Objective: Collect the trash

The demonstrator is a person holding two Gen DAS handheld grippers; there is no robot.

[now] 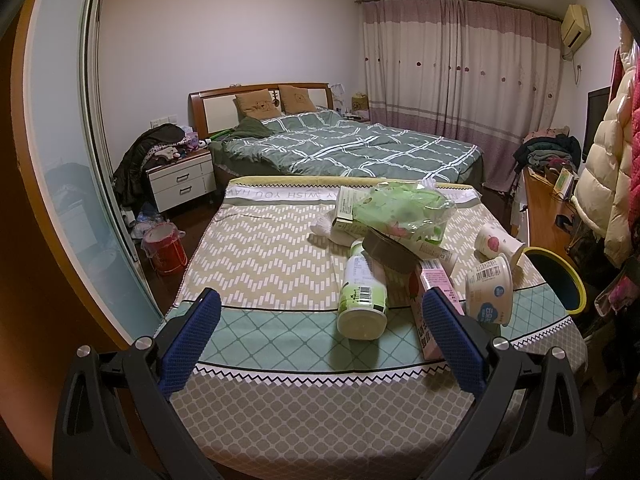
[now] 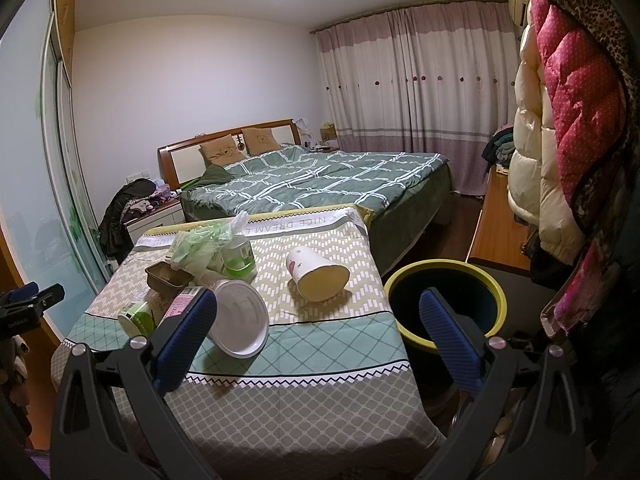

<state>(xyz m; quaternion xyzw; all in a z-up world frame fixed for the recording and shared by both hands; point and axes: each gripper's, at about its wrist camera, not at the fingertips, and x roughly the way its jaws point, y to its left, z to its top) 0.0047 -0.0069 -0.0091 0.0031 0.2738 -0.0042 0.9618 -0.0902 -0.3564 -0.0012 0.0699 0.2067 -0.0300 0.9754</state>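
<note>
Trash pile on table [image 1: 280, 248]: bottle [image 1: 362, 296] lies w/ long axis toward us, just ahead-right of our left gripper [image 1: 320, 344]. Both grippers wide open, empty; right gripper [image 2: 316, 344] nearer bin [image 2: 492, 280].

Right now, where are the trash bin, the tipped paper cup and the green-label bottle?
trash bin [image 2: 498, 288], right wrist view, yellow rim.
paper cup [image 2: 310, 266], right wrist view, side wall.
green-label bottle [image 1: 362, 286], left wrist view, label.

The left gripper [image 1: 320, 320] hovers over the near edge of the table [image 1: 280, 420], jaws spread wide and empty. A bottle [image 1: 362, 300] lies between the fingers' lines of sight. A yogurt cup [image 1: 491, 290] lies beside a pink carton [image 1: 434, 280]. A yellow-rimmed bin [image 1: 576, 280] stands at the table's right.
</note>
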